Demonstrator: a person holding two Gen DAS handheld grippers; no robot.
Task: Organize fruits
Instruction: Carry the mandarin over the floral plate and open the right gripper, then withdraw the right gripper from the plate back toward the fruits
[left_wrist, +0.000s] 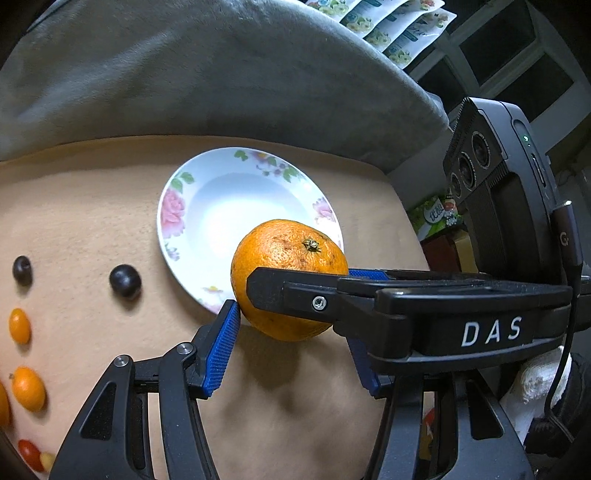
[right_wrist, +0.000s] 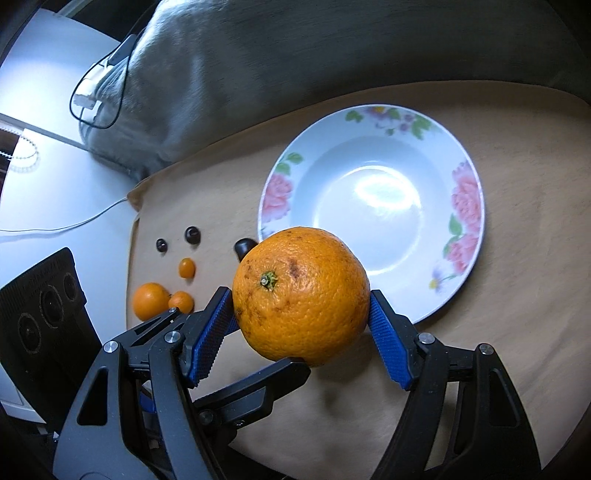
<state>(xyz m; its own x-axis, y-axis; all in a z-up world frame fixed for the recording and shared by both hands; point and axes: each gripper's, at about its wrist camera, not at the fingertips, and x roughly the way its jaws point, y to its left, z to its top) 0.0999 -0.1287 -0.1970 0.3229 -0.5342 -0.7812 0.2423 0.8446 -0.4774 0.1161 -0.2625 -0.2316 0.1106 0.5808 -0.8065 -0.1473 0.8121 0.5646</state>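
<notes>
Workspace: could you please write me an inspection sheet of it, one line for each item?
Surface: beige cloth, mostly bare.
Job's things: orange held in the air by the near rim of the empty flowered plate. Dark berries, kumquats, a mandarin and a tomato lie apart on the cloth.
Clutter: grey blanket behind the plate.
Grippers: left claw and right claw cross each other, both shut on the orange.
Cables: black cable loops at the blanket's edge; white cable on the white table.
Surroundings: printed packets, dark window.
</notes>
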